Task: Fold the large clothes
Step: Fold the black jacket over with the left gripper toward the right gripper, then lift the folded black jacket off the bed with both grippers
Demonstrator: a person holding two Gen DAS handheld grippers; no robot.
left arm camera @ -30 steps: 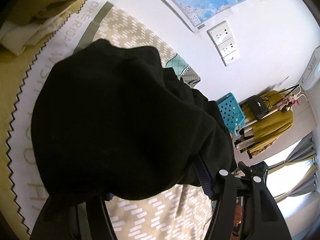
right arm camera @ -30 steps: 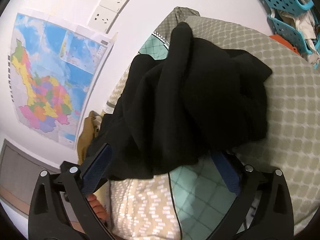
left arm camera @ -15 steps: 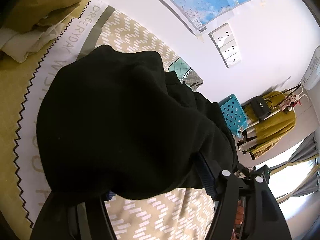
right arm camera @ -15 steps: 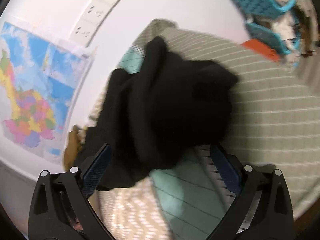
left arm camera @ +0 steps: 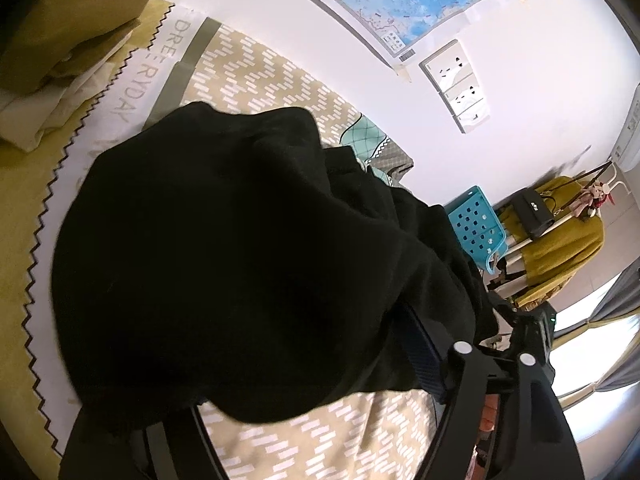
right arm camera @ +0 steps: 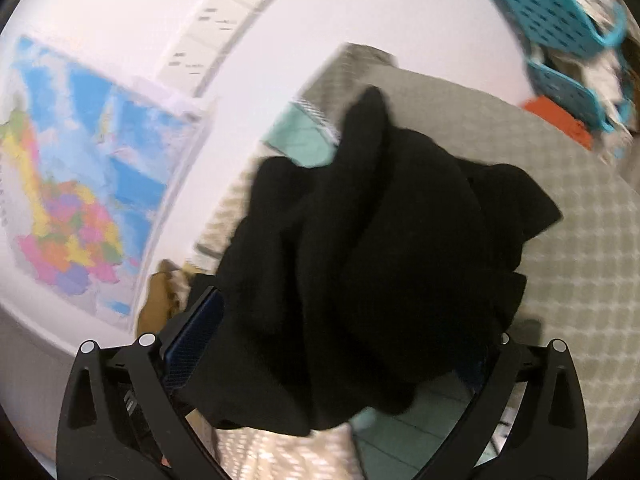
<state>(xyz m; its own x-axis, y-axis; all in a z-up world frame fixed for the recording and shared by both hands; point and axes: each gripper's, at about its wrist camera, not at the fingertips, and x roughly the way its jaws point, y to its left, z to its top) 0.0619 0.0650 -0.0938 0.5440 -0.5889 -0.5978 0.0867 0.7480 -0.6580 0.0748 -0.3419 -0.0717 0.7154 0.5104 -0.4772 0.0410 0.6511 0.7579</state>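
Black fabric fills the near field of both wrist views: the garment sits bunched in a rounded heap on the patterned bedcover, right at the fingertips of both tools. A second ago, in the left view, the heap lay in much the same place, so what has changed is the left gripper. Its jaws are opening, with cloth draped over and between the fingers and no sign of the pads pressing on it. I judge that the left side is letting go of a fold it has just laid down.

The right gripper has its fingers wide apart, with the bundle lying between and over them. In its view the cloth now looms larger and covers the right finger, which showed clearly a second ago. The picture is smeared, so this hand is on the move.

Beyond the heap lie the grey checked quilt and a teal basket. The map hangs on the wall behind.

The garment looks gathered, not yet a flat, neat fold. Smoothing or another fold likely remains.
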